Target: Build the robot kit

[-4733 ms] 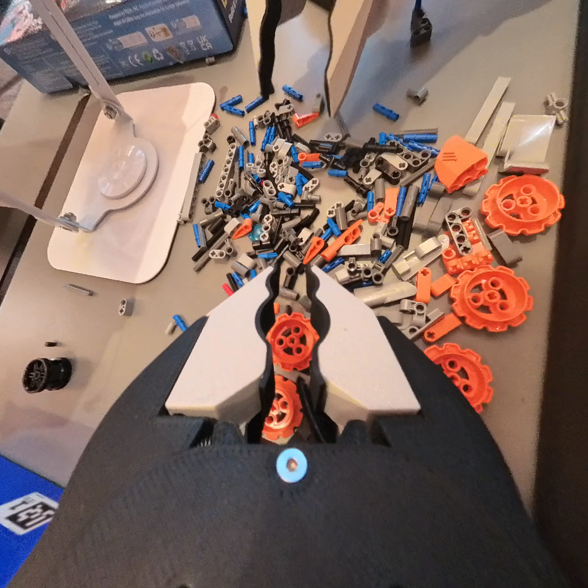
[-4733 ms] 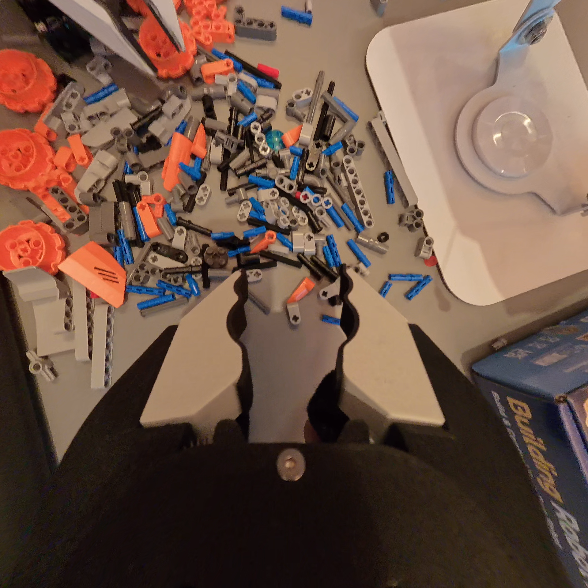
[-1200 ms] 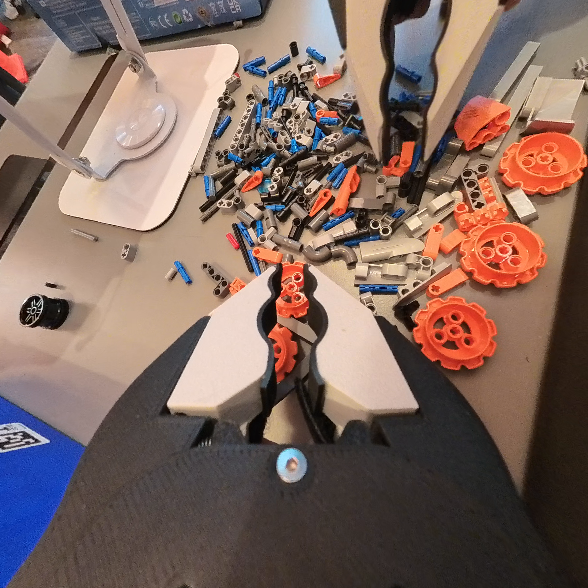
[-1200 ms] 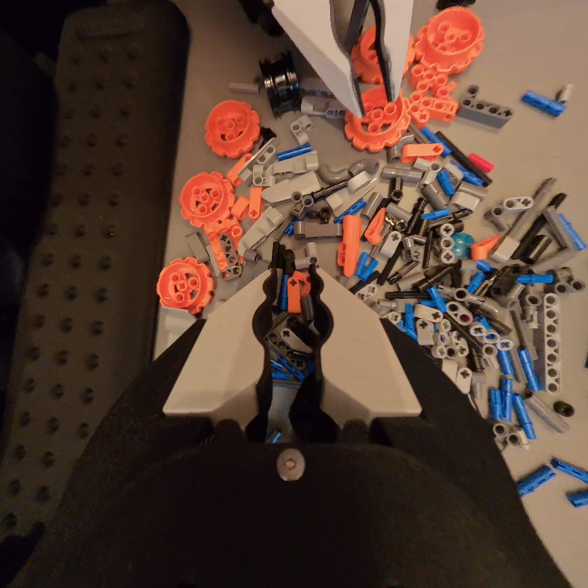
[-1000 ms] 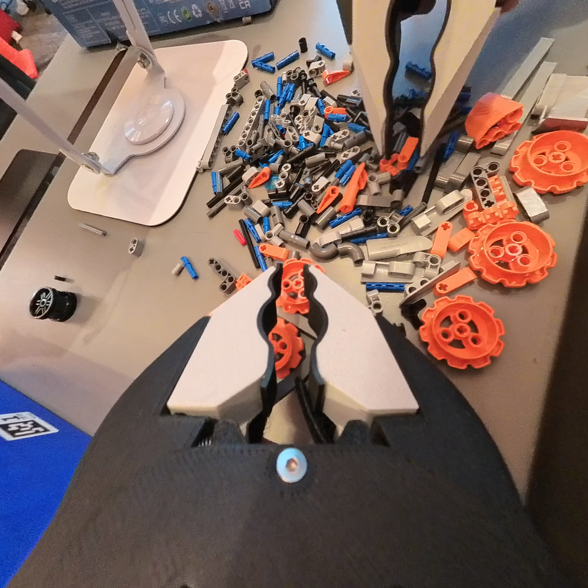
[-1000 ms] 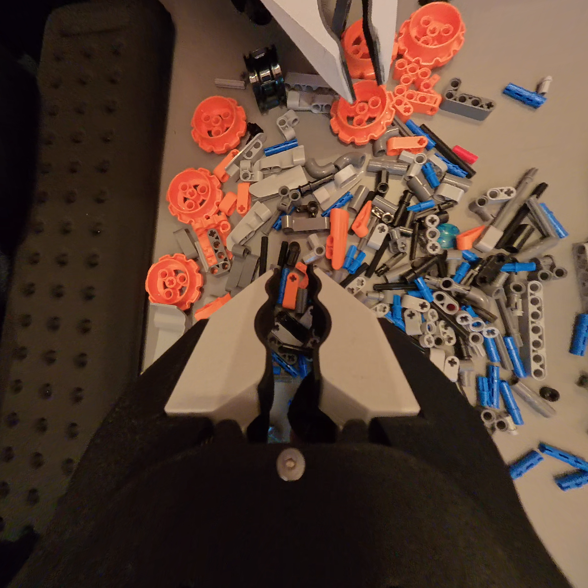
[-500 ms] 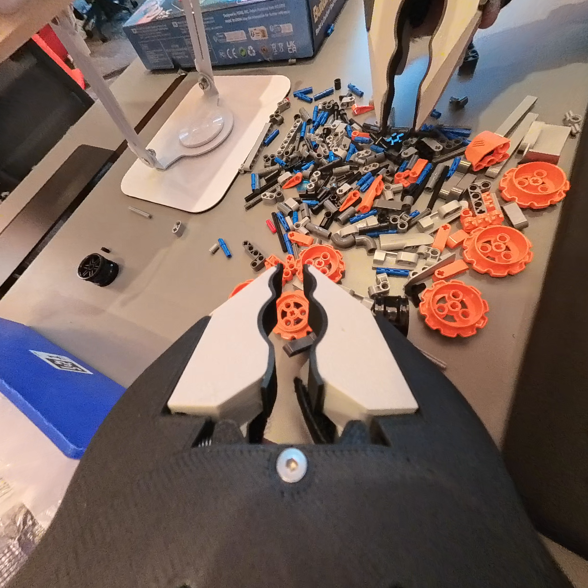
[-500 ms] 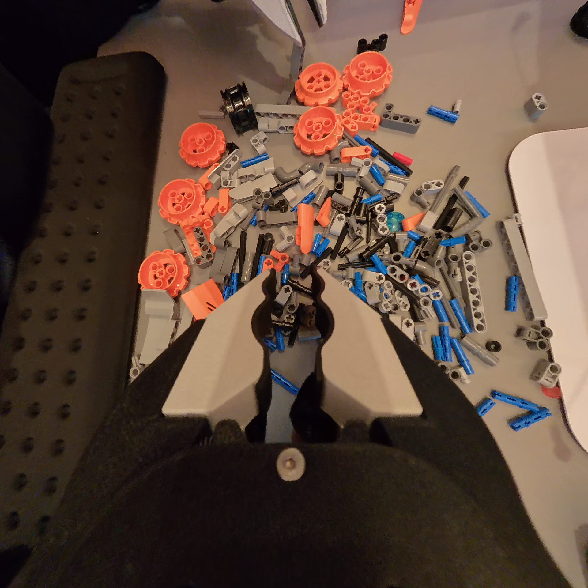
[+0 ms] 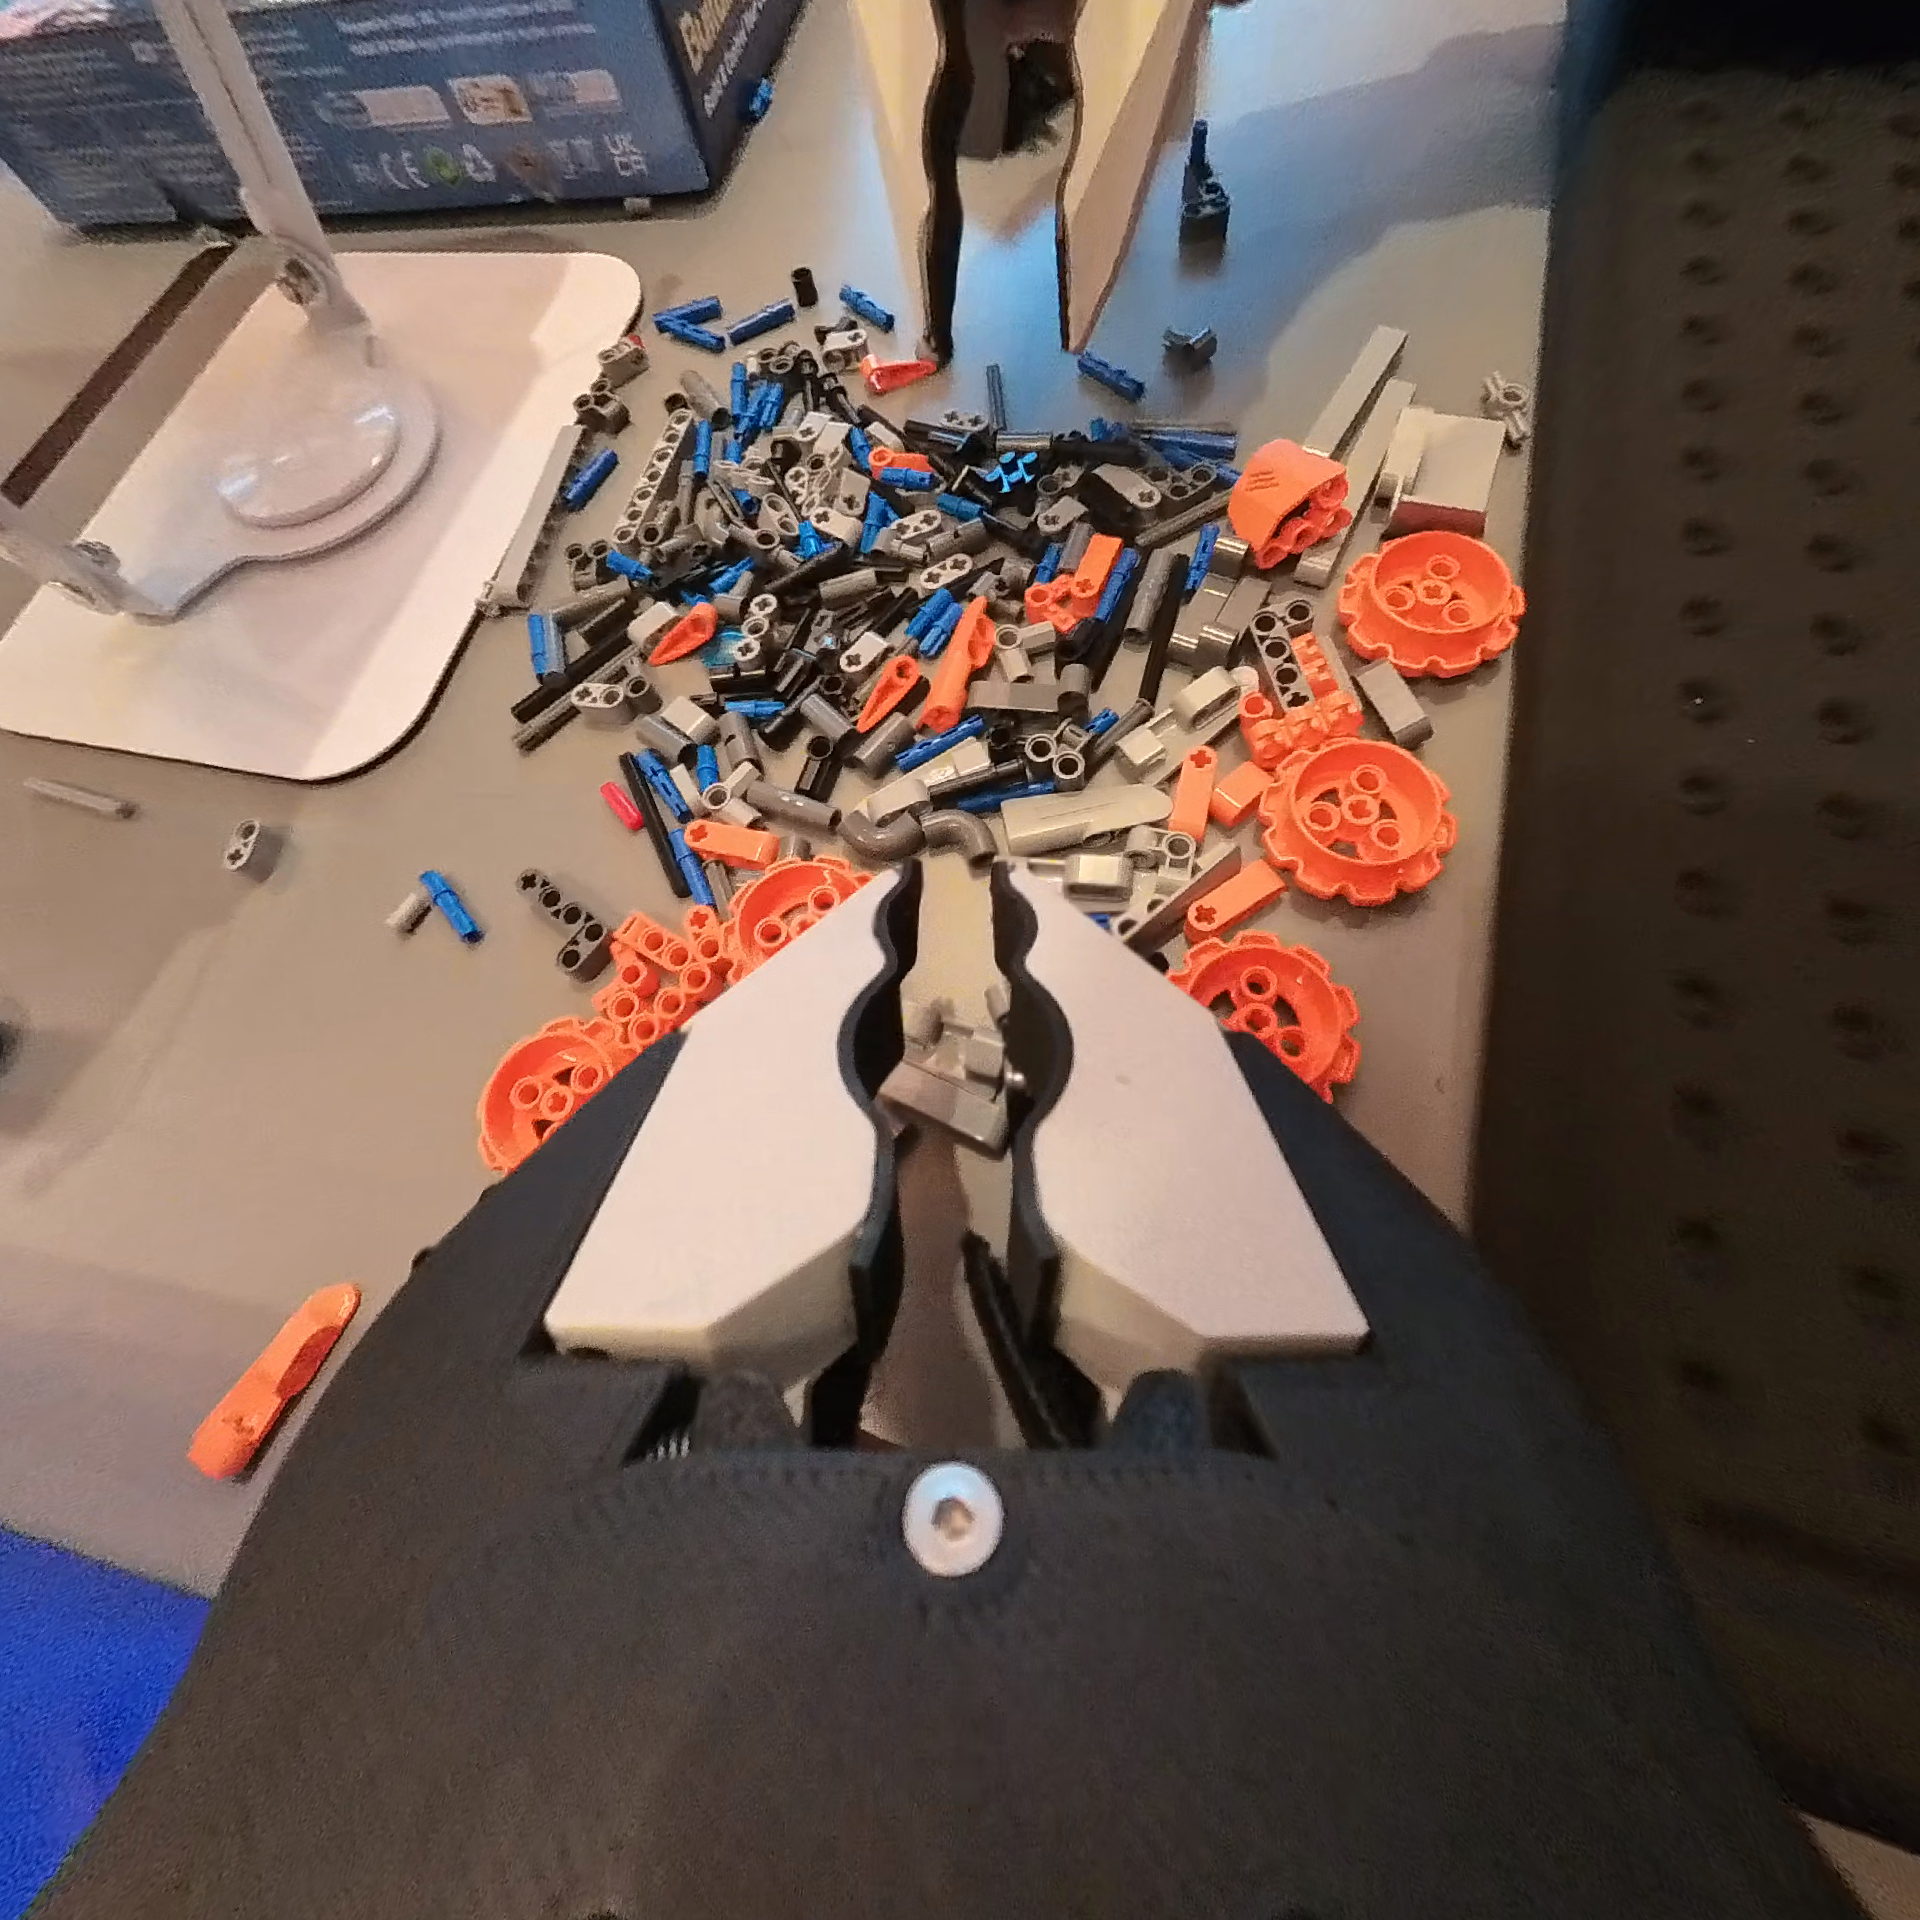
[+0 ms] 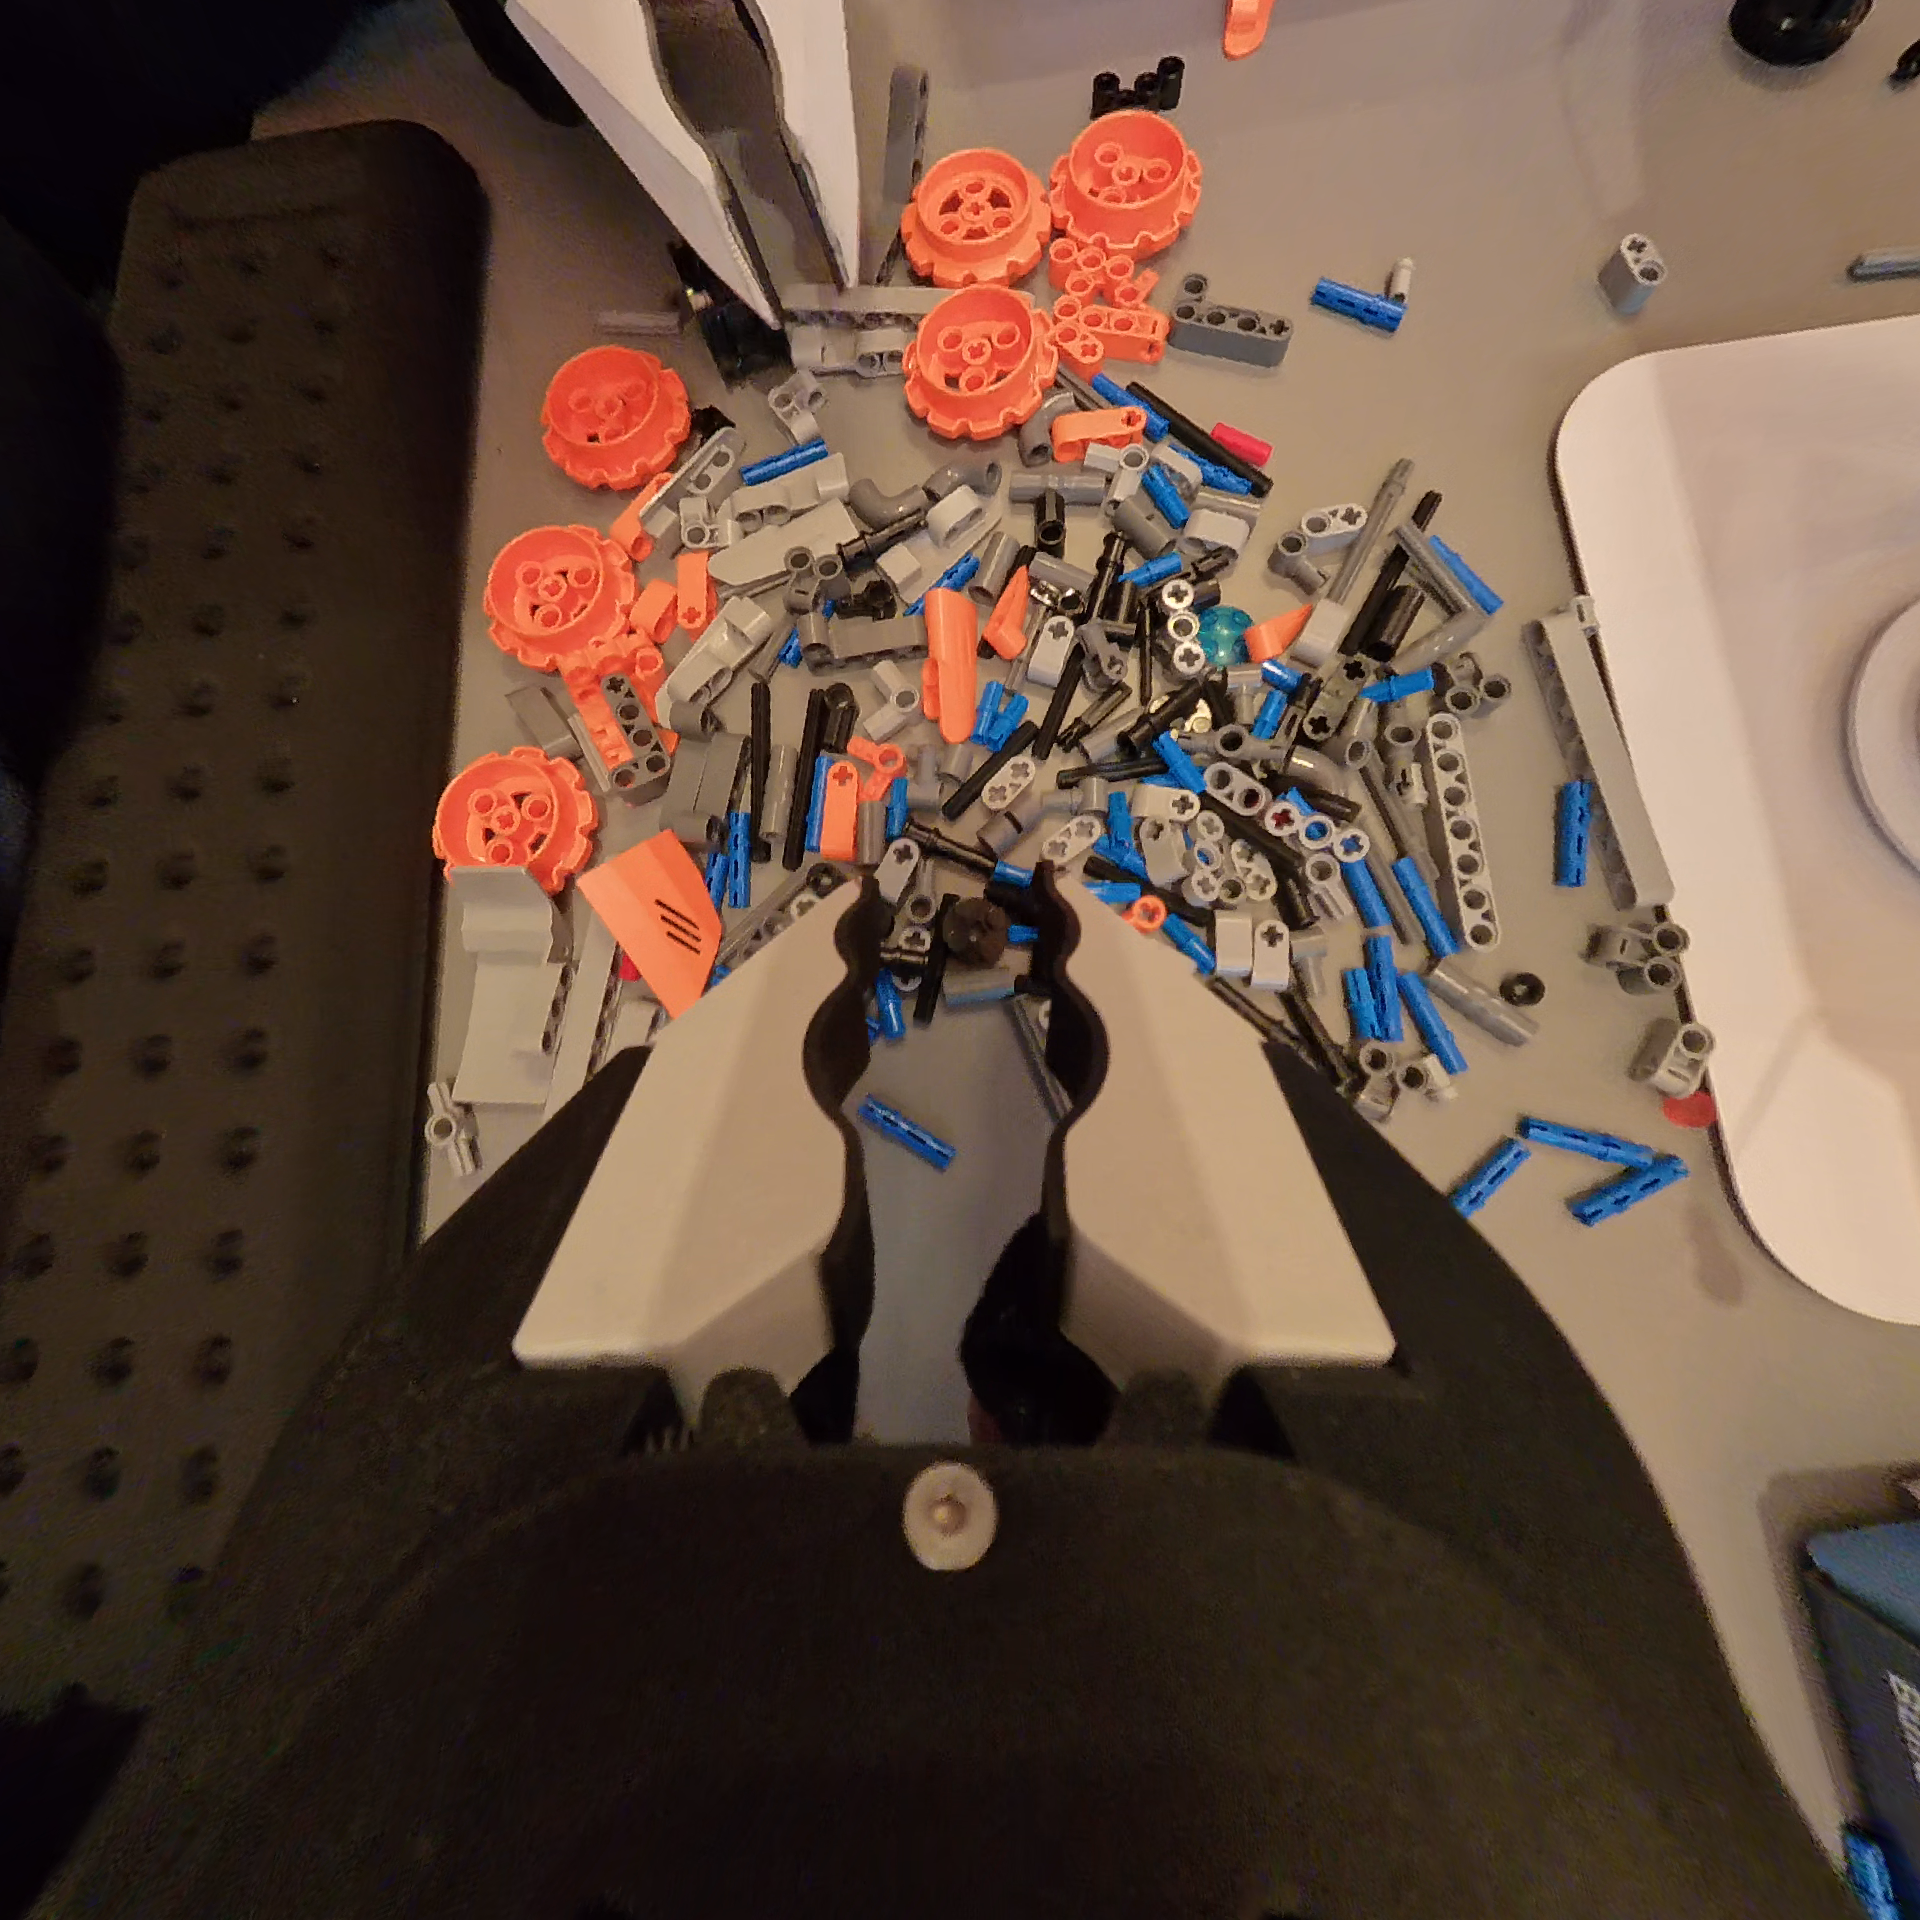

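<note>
A pile of small grey, black, blue and orange building pieces point(image 9: 935, 623) lies on the grey table and also shows in the right wrist view point(image 10: 1143, 727). Several orange toothed wheels point(image 9: 1351, 821) lie round its edge. My left gripper point(image 9: 954, 883) is at the near edge of the pile, its jaws almost together on a grey beam piece point(image 9: 940, 1112) deep between them. Orange wheels point(image 10: 977, 353) lie just beside the left gripper point(image 10: 810, 296). My right gripper point(image 10: 951, 878) is open and empty above the far edge of the pile, as the left wrist view point(image 9: 1003, 343) shows.
A white lamp base point(image 9: 312, 582) stands left of the pile and shows in the right wrist view point(image 10: 1766, 727). A blue box point(image 9: 416, 104) stands behind it. A dark dotted pad point(image 9: 1714, 727) borders the table. An orange curved piece point(image 9: 275, 1371) lies alone near my left gripper. The left gripper's tips are roughly 15 cm from the right gripper's. The orange curved piece point(image 9: 275, 1371) is closer to my left gripper, around 15 cm from its tips; the right tips are 30 cm off.
My left gripper has dropped and shifted right: an orange wheel no longer shows between its fingers, grey pieces do. My right gripper's jaws have opened a little wider at the pile's far edge.
</note>
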Available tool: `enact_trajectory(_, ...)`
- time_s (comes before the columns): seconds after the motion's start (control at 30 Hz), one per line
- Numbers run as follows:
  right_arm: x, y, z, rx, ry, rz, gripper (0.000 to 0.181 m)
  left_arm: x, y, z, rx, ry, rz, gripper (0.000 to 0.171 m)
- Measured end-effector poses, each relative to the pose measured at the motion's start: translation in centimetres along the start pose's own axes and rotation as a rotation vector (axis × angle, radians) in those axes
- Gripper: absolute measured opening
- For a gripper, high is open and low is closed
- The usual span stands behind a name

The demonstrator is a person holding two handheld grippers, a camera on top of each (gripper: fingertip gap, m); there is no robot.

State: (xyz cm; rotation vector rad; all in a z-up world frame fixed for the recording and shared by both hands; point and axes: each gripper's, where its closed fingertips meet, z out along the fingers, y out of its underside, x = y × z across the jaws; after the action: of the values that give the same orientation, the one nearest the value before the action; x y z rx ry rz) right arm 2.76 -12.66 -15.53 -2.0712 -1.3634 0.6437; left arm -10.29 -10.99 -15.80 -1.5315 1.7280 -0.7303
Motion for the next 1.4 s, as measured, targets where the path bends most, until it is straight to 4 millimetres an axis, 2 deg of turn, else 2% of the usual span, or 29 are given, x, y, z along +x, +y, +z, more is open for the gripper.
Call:
enact_trajectory(0.1,-0.5,0.6,0.1,-0.024,-0.022,-0.003,0.029,-0.3,0.3,0.5,-0.022,-0.017,0.003,0.011)
enact_trajectory(0.27,-1.8,2.1,1.4,-0.122,-0.073,-0.041,0.031,-0.5,0.1,0.9,-0.02,-0.024,0.0,0.011)
enact_trajectory(0.43,-2.2,3.0,2.0,-0.166,-0.094,-0.047,0.028,-0.6,0.5,1.2,-0.041,-0.03,0.004,0.011)
enact_trajectory(0.77,-3.1,2.4,1.7,-0.126,-0.135,-0.067,0.024,-0.5,0.5,1.3,-0.037,-0.024,0.005,0.01)
enact_trajectory(0.97,-1.5,0.9,2.3,-0.062,-0.062,-0.036,0.031,-0.3,0.2,1.6,-0.036,-0.021,0.013,0.01)
enact_trajectory(1.17,-0.1,0.4,3.7,-0.062,0.012,-0.011,0.03,-0.3,0.2,1.7,-0.035,-0.024,0.015,0.01)
enact_trajectory(1.4,2.2,-0.7,4.0,-0.017,0.112,0.032,0.031,-0.3,0.0,1.8,-0.032,-0.028,0.019,0.01)
